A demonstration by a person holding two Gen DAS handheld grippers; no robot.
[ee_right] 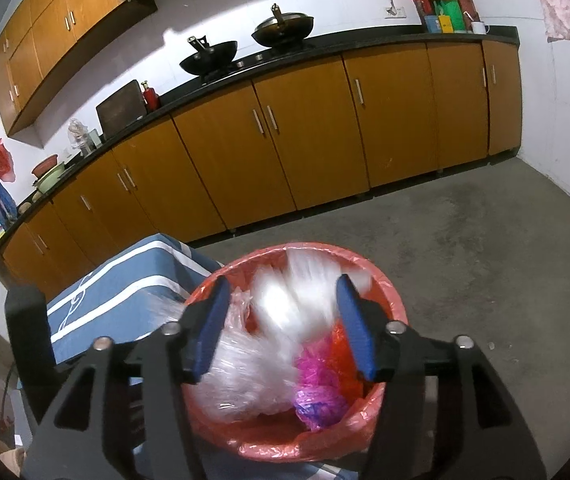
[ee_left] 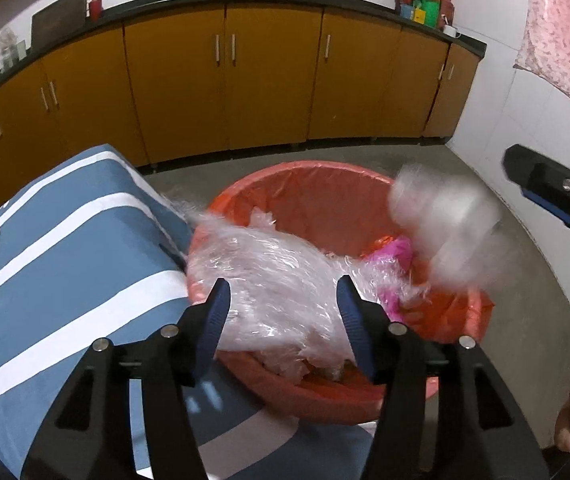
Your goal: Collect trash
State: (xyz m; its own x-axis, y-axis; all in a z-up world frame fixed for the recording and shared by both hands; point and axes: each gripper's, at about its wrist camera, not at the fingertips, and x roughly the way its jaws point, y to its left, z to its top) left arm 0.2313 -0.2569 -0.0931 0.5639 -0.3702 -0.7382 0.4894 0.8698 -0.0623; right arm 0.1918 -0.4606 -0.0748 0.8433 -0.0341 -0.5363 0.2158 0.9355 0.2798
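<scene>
Both tongs, left and right, are standing spread, pinching nothing, as crumpled clear plastic wrap is lying at twelve o'clock inside the round red-lined bin.

Right hand-held gripper parted above red-lined bin, blurred clear plastic between blue pads, untouched. Pink wrapper inside; blue-striped bed at left.

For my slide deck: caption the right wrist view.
Right gripper open above the red-lined bin as blurred clear plastic drops in.
</scene>
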